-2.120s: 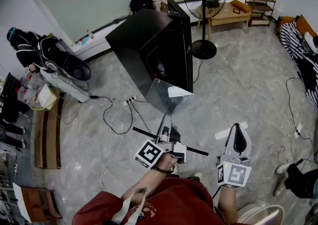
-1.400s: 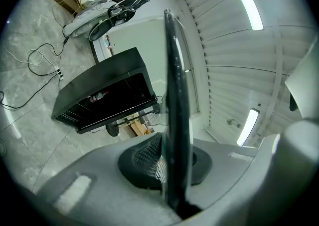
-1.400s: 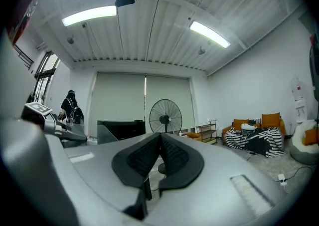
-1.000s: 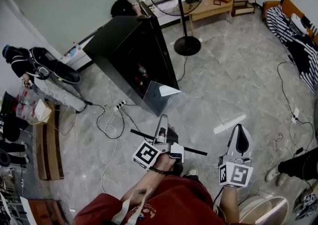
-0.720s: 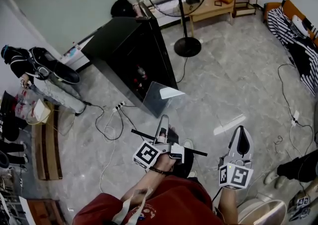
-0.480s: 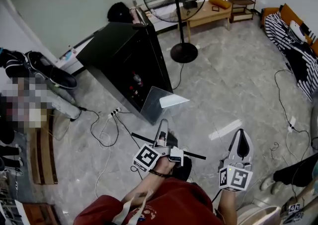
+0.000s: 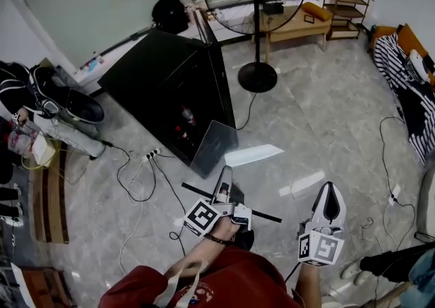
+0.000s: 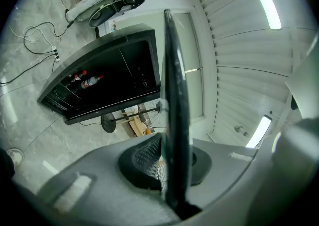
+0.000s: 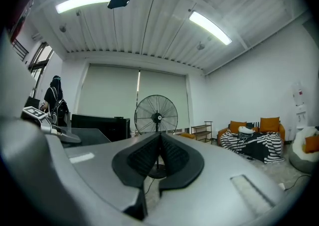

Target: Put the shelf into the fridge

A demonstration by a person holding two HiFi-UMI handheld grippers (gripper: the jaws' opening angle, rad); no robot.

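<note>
The shelf (image 7: 234,157) is a clear glass pane with a black front bar. My left gripper (image 7: 223,179) is shut on that bar, and the pane reaches out toward the fridge. In the left gripper view the shelf's dark edge (image 8: 174,95) stands upright between the pads of the left gripper (image 8: 171,152). The black fridge (image 7: 170,86) stands open ahead on the left, with bottles on a rack inside (image 8: 84,78). My right gripper (image 7: 329,194) hangs to the right of the shelf, shut and holding nothing. Seen in its own view, the right gripper (image 9: 159,145) has its pads pressed together.
A tall standing fan (image 7: 257,1) is just right of the fridge, with a low wooden table (image 7: 299,21) behind it. Cables and a power strip (image 7: 153,154) lie on the floor left of the shelf. A white strip (image 7: 306,183) lies on the tiles.
Both grippers and the shelf have been carried across the floor, and the fridge and fan sit differently in the head view. The left grip on the shelf is unchanged, and the right stays shut.
</note>
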